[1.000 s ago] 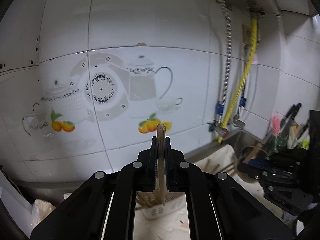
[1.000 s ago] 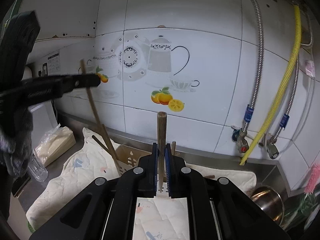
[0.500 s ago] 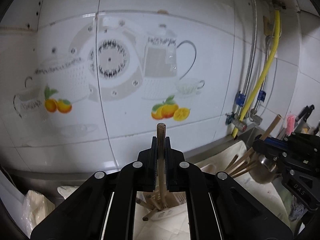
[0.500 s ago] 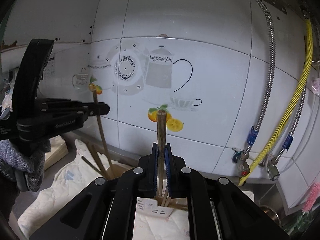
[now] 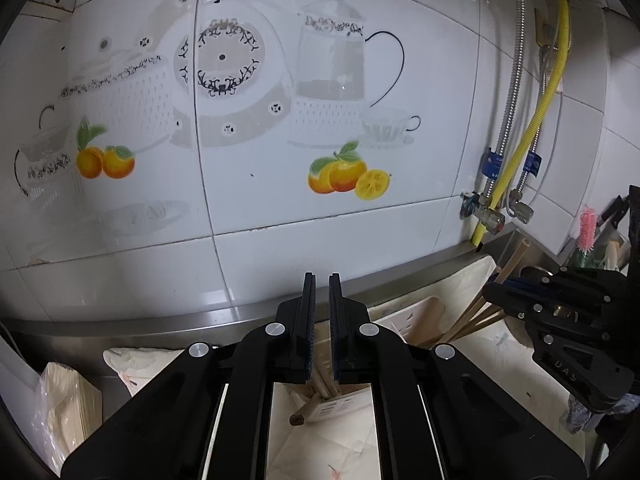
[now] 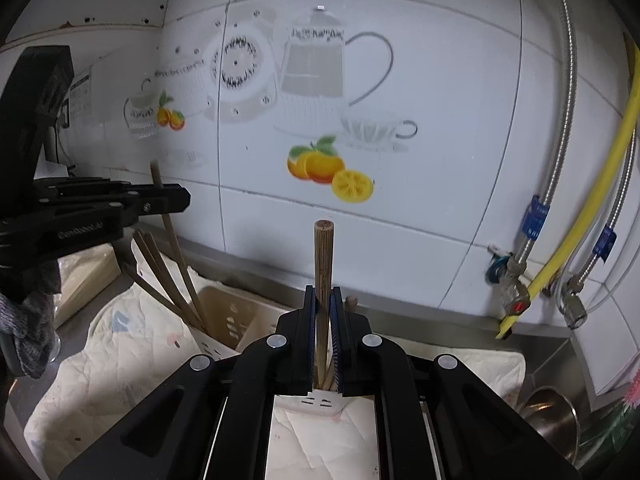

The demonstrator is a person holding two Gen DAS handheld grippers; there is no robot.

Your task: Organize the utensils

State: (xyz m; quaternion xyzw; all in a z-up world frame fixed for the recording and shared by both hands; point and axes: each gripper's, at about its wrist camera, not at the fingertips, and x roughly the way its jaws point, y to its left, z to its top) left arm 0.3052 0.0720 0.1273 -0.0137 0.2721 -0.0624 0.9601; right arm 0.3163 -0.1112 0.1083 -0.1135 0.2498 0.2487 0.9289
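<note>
My left gripper [image 5: 322,278] is shut to a narrow slit above a cream utensil basket [image 5: 420,316], and no chopstick shows between its fingertips. Under it a brown chopstick [image 5: 298,419] leans out of the basket. In the right wrist view the left gripper [image 6: 184,200] sits at the left, with an upright chopstick [image 6: 157,176] crossing its tip. I cannot tell whether they touch. My right gripper [image 6: 323,292] is shut on a wooden chopstick [image 6: 323,256] standing upright over the basket [image 6: 224,320]. Several chopsticks [image 6: 160,268] lean in the basket's left compartment.
A quilted cloth [image 6: 120,360] lies under the basket on the steel counter, against a tiled wall. Pipes and a yellow hose [image 6: 592,184] run down at the right, above a steel bowl [image 6: 548,404]. A plastic bag [image 5: 68,400] lies at the left. A gloved hand [image 6: 28,320] holds the left gripper.
Both grippers have come down and closer to the basket and wall. The chopstick that stood up between the left fingertips no longer shows there. The right still holds its chopstick.
</note>
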